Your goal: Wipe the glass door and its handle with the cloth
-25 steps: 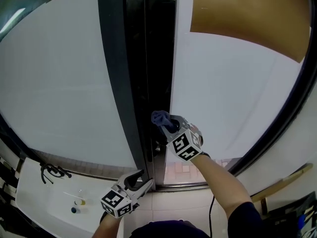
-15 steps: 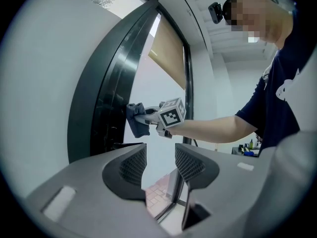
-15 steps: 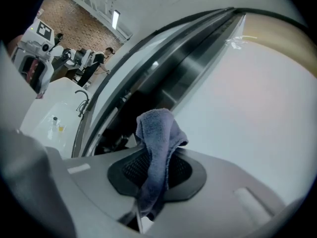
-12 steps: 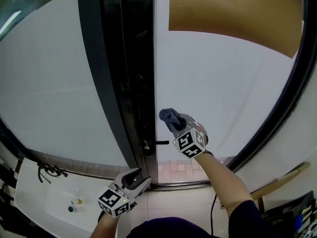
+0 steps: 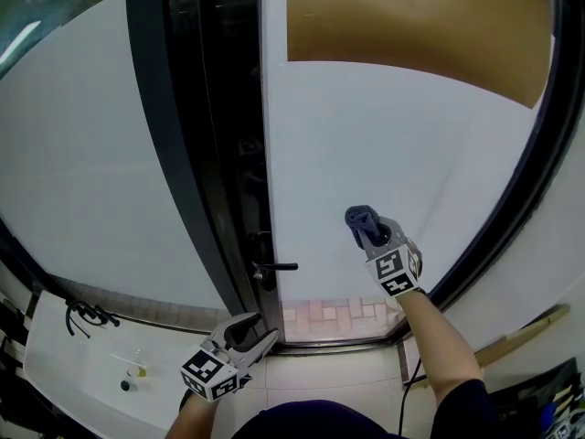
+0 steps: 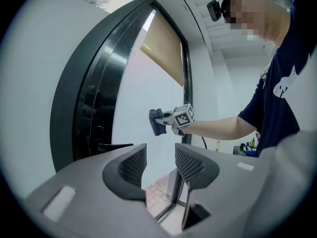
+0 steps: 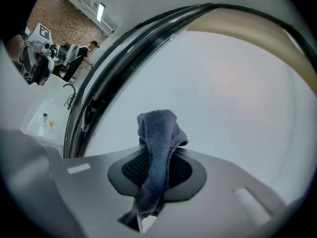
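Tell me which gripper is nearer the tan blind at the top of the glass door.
Right. The right gripper, shut on the blue terry cloth, is below the tan blind, at the frosted glass. The left gripper sits much lower and further left.

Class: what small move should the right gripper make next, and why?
Probably sweep the cloth across the glass: the right gripper is shut on it, out on the pane to the right of the handle, with broad glass all around.

Head view steeply down, gripper views forward, all on glass door [image 5: 384, 144]
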Available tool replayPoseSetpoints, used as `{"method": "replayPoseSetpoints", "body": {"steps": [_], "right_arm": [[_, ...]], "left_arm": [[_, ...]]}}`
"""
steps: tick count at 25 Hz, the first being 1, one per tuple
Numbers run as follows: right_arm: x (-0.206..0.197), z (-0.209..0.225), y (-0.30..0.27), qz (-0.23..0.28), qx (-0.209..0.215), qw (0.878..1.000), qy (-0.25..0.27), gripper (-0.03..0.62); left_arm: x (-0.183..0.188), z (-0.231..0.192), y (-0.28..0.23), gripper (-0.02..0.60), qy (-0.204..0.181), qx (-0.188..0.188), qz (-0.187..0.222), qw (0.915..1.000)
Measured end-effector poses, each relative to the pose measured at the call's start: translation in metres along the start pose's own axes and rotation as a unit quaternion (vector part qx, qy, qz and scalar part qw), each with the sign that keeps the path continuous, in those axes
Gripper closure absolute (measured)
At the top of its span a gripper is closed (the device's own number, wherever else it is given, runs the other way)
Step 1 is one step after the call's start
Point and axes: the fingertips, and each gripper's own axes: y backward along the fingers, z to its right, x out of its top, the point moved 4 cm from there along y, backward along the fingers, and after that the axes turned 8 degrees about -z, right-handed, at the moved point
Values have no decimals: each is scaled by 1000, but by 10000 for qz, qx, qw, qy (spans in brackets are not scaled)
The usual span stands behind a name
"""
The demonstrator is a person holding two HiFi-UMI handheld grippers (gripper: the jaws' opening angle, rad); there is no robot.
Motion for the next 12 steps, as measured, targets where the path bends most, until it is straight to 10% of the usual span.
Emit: {"method": "replayPoseSetpoints", "body": {"steps": [12], "right_arm": [[-46, 55, 33, -166, -589, 9966, -544, 534]], "left_arm": [[-2, -11, 0, 407, 19, 82, 0, 10000]]}}
